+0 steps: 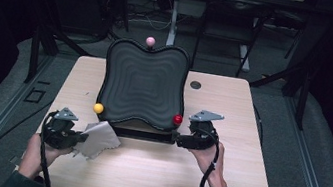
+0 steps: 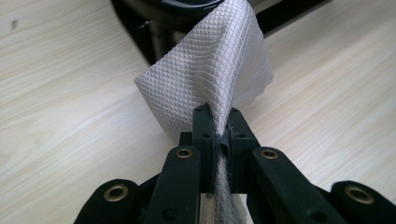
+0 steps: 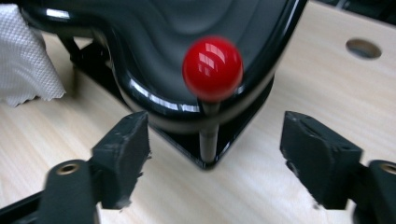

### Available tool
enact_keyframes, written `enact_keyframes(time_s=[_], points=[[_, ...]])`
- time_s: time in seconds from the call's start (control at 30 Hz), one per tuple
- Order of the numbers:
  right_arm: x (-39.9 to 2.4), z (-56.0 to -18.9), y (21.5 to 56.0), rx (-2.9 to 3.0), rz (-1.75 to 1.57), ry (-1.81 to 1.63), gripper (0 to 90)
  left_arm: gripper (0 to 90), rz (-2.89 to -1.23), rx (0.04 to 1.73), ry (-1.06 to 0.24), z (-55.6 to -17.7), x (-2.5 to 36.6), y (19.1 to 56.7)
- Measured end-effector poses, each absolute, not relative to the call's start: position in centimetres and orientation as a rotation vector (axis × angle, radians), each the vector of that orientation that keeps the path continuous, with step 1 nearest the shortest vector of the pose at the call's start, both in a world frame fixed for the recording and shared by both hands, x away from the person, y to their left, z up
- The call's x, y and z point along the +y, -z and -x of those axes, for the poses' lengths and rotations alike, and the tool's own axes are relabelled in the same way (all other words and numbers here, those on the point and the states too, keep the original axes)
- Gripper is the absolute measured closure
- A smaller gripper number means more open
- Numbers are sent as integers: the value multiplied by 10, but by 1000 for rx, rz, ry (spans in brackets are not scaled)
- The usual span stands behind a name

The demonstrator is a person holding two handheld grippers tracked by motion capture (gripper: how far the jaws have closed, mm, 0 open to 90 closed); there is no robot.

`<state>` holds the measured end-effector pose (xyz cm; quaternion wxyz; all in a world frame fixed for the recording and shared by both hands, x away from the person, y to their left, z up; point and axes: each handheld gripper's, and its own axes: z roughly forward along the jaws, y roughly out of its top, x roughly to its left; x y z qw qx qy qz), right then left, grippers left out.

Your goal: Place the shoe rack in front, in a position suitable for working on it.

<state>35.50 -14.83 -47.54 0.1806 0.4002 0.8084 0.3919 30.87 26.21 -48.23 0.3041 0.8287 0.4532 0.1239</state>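
Left gripper (image 2: 217,122): jaws pressed together on a white quilted paper towel (image 2: 212,70), pinched by one edge.
Right gripper (image 3: 215,154): jaws spread, nothing between the pads, facing a glossy red ball knob (image 3: 212,62).
Towel location: just off the front-left corner of the black rippled tilting board (image 1: 143,84).
Surface: pale wooden table (image 1: 157,170).
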Motion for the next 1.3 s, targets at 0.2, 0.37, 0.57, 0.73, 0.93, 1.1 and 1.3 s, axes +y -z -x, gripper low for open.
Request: enact_keyframes(time_s=[0.2,0.37,0.57,0.73,0.93,1.1,1.3], points=[[-137,-362,470,2259,-1118,-1139,330,851,-2149,1284,-343,-310,282,483],[-130,-369,472,2246,-1117,-1124,437,850,-2117,1313,-359,-311,290,482],[-125,-374,474,2233,-1101,-1101,580,845,-2094,1352,-381,-311,296,482],[-127,-375,476,2236,-1087,-1134,595,845,-2080,1370,-398,-312,301,483],[-128,-373,477,2227,-1072,-1130,599,845,-2040,1385,-420,-312,306,482],[-130,-373,478,2224,-1036,-1130,600,846,-1996,1390,-445,-311,310,478],[-131,-372,478,2244,-1005,-1153,601,846,-1957,1386,-470,-308,314,469]])
